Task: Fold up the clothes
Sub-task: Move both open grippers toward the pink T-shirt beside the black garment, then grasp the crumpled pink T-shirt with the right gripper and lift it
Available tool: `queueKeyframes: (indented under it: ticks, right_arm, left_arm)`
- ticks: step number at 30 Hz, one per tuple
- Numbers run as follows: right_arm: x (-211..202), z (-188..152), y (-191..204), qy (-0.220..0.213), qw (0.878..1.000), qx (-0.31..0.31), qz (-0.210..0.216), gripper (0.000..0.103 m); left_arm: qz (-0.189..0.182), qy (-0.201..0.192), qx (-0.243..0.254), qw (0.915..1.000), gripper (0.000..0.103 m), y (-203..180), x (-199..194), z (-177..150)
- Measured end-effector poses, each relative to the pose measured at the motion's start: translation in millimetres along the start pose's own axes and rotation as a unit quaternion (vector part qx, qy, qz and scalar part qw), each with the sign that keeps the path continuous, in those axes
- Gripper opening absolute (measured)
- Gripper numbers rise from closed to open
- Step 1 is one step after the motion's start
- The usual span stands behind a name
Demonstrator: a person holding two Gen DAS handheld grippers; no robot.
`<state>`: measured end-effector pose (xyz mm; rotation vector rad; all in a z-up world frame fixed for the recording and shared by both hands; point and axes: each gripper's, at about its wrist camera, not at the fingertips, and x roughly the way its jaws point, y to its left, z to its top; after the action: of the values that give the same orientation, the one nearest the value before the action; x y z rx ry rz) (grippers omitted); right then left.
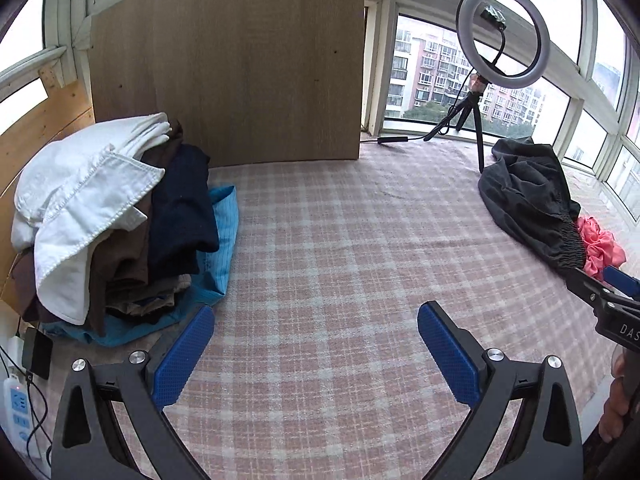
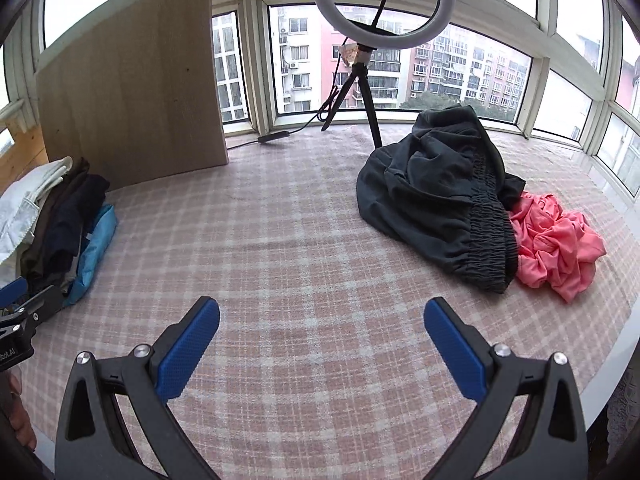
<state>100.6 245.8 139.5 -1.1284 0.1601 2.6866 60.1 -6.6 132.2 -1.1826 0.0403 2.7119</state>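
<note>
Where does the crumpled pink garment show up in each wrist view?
Left wrist: pink garment at far right edge, partly hidden behind the dark garment.
Right wrist: pink garment right of centre, fully visible, touching the dark garment.
Shared landmark: ring light on its tripod.

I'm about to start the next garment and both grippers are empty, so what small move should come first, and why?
Probably move the right gripper toward the crumpled dark garment and grip its elastic waistband. Both grippers are open and empty; it lies unfolded beside the pink garment, while the stack on the left looks already folded.
</note>
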Motion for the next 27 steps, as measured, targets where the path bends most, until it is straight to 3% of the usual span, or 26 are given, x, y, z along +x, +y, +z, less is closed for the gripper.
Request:
queueKeyframes:
  ticks: [7, 15, 24, 27]
  right_arm:
    - [-40.6, 3.0, -13.5, -0.029, 0.999, 0.025, -0.014, 0.103]
    - [-65.0, -2.2, -50.1, -0.039, 0.995, 0.043, -0.076, 0.103]
    - [-72.2, -8.2, -139.7, -0.041, 0.987, 0.087, -0.125, 0.103]
    - [-65.3, -5.3, -177.6, -0.039, 0.986, 0.095, -0.133, 0.103]
  left_arm:
    - [-0.039, -0.035, 0.023, 0.9983, 0.102, -11.0, -44.0, 14.7]
    - [-0.093, -0.052, 0.057, 0.9927, 0.102, -52.0, -52.9, 27.0]
    - [-0.142, -0.052, 0.097, 0.9837, 0.102, -134.7, -50.6, 28.7]
    - [-0.142, -0.057, 0.096, 0.9836, 0.102, -158.5, -49.3, 33.4]
